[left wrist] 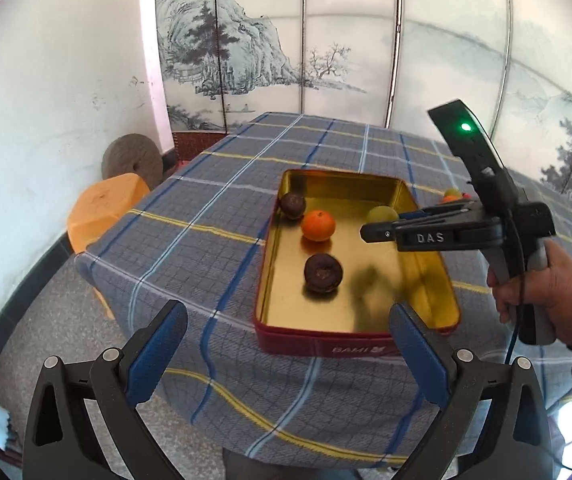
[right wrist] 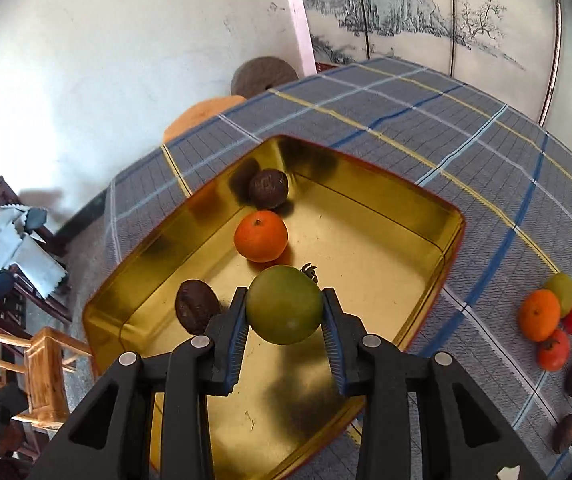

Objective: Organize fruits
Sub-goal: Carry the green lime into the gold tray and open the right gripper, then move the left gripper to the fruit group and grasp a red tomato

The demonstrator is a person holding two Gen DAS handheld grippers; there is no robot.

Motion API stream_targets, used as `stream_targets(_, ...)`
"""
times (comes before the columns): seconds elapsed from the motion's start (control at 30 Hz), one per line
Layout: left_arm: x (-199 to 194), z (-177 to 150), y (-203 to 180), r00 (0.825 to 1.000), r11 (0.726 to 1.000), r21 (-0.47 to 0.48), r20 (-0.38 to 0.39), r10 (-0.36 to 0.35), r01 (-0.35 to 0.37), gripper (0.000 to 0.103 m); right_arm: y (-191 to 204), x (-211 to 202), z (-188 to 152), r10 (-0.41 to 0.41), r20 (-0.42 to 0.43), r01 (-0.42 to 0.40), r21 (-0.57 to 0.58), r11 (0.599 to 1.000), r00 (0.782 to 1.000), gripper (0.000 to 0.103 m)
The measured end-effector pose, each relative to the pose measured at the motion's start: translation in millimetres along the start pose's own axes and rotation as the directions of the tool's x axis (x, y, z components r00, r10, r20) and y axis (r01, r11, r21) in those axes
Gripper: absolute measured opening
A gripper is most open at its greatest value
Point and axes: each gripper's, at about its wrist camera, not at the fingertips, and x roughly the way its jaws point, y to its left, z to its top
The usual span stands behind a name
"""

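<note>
Pinching green fruit [right wrist: 283, 304] over tin [right wrist: 452, 240]: right fingers [right wrist: 237, 332] | left fingers [left wrist: 157, 352] spread | orange [right wrist: 260, 235] just ahead

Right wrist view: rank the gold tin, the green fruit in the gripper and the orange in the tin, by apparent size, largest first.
1. Gold tin, by far.
2. Green fruit, clamped in the right gripper.
3. Orange.

The green fruit sits nearer the camera, so its edge over the orange may not be real.

The left wrist view looks from beyond the worktop's [left wrist: 213, 216] near edge, level and forward across the gold tin [left wrist: 430, 280] toward the painted screen [left wrist: 326, 40], while the right wrist view hangs close above that same tin [right wrist: 406, 216], tilted down, both sharing its inside.
</note>
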Motion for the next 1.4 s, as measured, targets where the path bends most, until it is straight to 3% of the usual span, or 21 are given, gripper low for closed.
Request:
stream_targets(0.2, 0, -5, -2, 0.999, 0.999, 0.035, 0.011, 0.035, -0.035, 0.1, 1, 17, 4, -0.02, -0.042, 0.021, 0.019, 1.0, 0.999, 0.035)
stream_targets(0.27, -1, -6, -4, 0.999, 0.998, 0.046, 0.017, 0.045, -0.046, 0.1, 2, 18, 6, -0.039, -0.038, 0.04, 0.018, 0.999, 0.999, 0.035)
stream_targets(0.4, -2, -7, -5, 0.999, 0.997, 0.06, 0.012, 0.053, -0.053, 0.1, 5, 12, 12, 0.002, 0.001, -0.002, 0.036, 0.999, 1.0, 0.038)
stream_targets(0.57, -2, -9, -7, 0.998, 0.995, 0.082, -0.003, 0.057, -0.056, 0.1, 7, -16, 5, -0.019, 0.088, 0.017, 0.025, 1.0, 0.996, 0.057)
stream_targets(0.67, -4, -11, -13, 0.999, 0.993, 0.112, -0.005, 0.049, -0.048, 0.1, -4, -43, -16, -0.095, 0.152, 0.092, 0.025, 0.995, 0.984, 0.074)
stream_targets(0.77, -6, -12, -25, 0.999, 0.986, 0.163, 0.008, 0.043, -0.044, 0.1, -35, -78, -53, -0.219, 0.196, 0.209, 0.071, 0.975, 0.956, 0.084)
stream_targets(0.8, -6, -12, -30, 0.999, 0.983, 0.181, 0.008, 0.036, -0.037, 0.1, -52, -93, -71, -0.287, 0.197, 0.272, 0.101, 0.957, 0.937, 0.086)
stream_targets(0.9, -4, -8, -51, 1.0, 0.971, 0.238, 0.0, -0.008, 0.007, 0.1, -102, -122, -115, -0.455, 0.147, 0.431, 0.17, 0.886, 0.878, 0.091)
stream_targets(0.97, -2, -2, -64, 0.998, 0.963, 0.264, -0.009, -0.054, 0.055, 0.1, -143, -141, -146, -0.552, 0.067, 0.524, 0.238, 0.818, 0.831, 0.091)
stream_targets(1.13, 13, 28, -107, 0.976, 0.927, 0.308, -0.057, -0.208, 0.215, 0.1, -220, -178, -202, -0.661, -0.049, 0.625, 0.383, 0.68, 0.749, 0.092)
stream_targets(1.23, 35, 56, -134, 0.954, 0.901, 0.313, -0.1, -0.282, 0.299, 0.1, -245, -184, -221, -0.654, -0.073, 0.614, 0.438, 0.657, 0.753, 0.092)
stream_targets(1.4, 93, 105, -176, 0.925, 0.876, 0.306, -0.196, -0.325, 0.373, 0.1, -261, -188, -236, -0.601, -0.05, 0.543, 0.492, 0.68, 0.798, 0.094)
